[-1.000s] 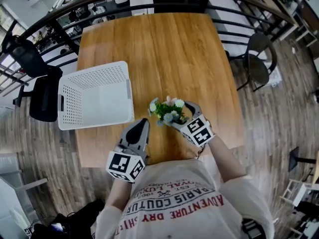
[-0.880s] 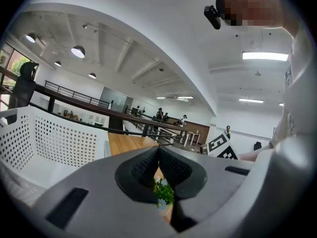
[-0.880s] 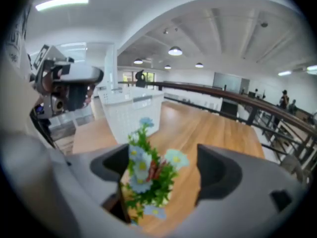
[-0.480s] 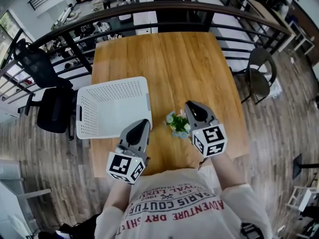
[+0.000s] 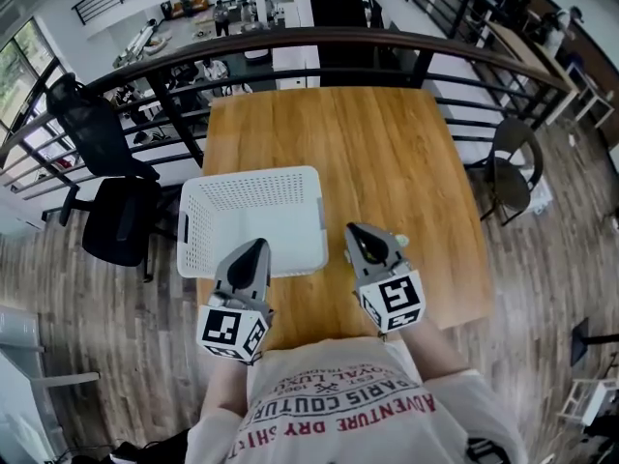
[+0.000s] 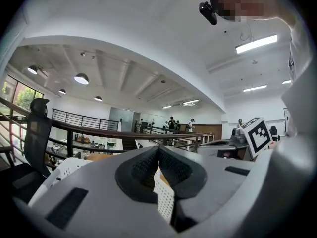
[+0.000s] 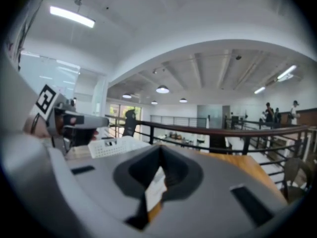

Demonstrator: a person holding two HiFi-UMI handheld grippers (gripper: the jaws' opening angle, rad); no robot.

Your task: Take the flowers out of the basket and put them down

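- Head view: the flowers [image 5: 399, 243] lie on the table [image 5: 329, 133] near the white basket [image 5: 256, 216], mostly hidden beneath the right gripper [image 5: 354, 230].
- The right gripper's jaws have just closed together, empty.
- The left gripper [image 5: 258, 246] has its jaws together too, empty, over the basket's near rim.

From above the person's head, the head camera looks steeply down at the rectangular light-wood table [image 5: 338, 143]. It takes in the white perforated plastic basket [image 5: 253, 211], the grey left gripper [image 5: 257, 247] and the grey right gripper [image 5: 354, 230] — all from well above, with the person's printed white shirt [image 5: 338, 404] at the bottom edge. Each gripper camera rides close behind its own jaws and faces roughly level across the table toward the black metal railing [image 6: 89, 130]. The white ceiling [image 6: 148, 33] fills their upper halves. Both show basket and railing, and each seems to catch the other gripper at its side edge.
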